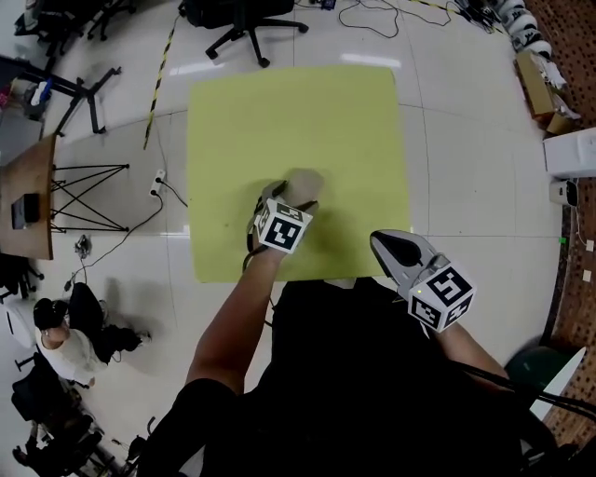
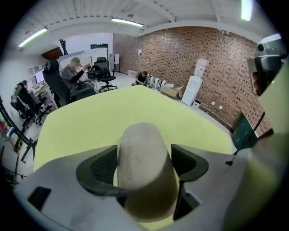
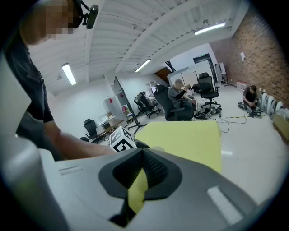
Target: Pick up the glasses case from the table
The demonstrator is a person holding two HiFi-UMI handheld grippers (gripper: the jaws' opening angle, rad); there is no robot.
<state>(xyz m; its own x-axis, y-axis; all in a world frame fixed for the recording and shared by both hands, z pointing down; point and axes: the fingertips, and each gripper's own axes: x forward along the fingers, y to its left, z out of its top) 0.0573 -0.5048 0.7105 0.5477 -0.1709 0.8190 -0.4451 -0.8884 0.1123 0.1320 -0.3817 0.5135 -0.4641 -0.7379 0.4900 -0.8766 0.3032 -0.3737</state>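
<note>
The glasses case (image 1: 304, 181), a beige oblong with rounded ends, lies on the yellow table (image 1: 298, 112) near its front edge. My left gripper (image 1: 291, 197) points down over it with its jaws wide apart, one on each side of the case. In the left gripper view the case (image 2: 144, 158) fills the gap between the dark pads (image 2: 101, 169), and I see no pad pressing on it. My right gripper (image 1: 378, 241) hovers at the table's front right corner, away from the case. Its pads (image 3: 153, 169) meet, with only a sliver of table showing between them.
An office chair (image 1: 244, 23) and floor cables lie beyond the table's far edge. A wooden desk (image 1: 28, 200) and a black stand are at the left, a seated person (image 1: 56, 335) at lower left. Boxes (image 1: 540, 84) and a white cabinet line the right side.
</note>
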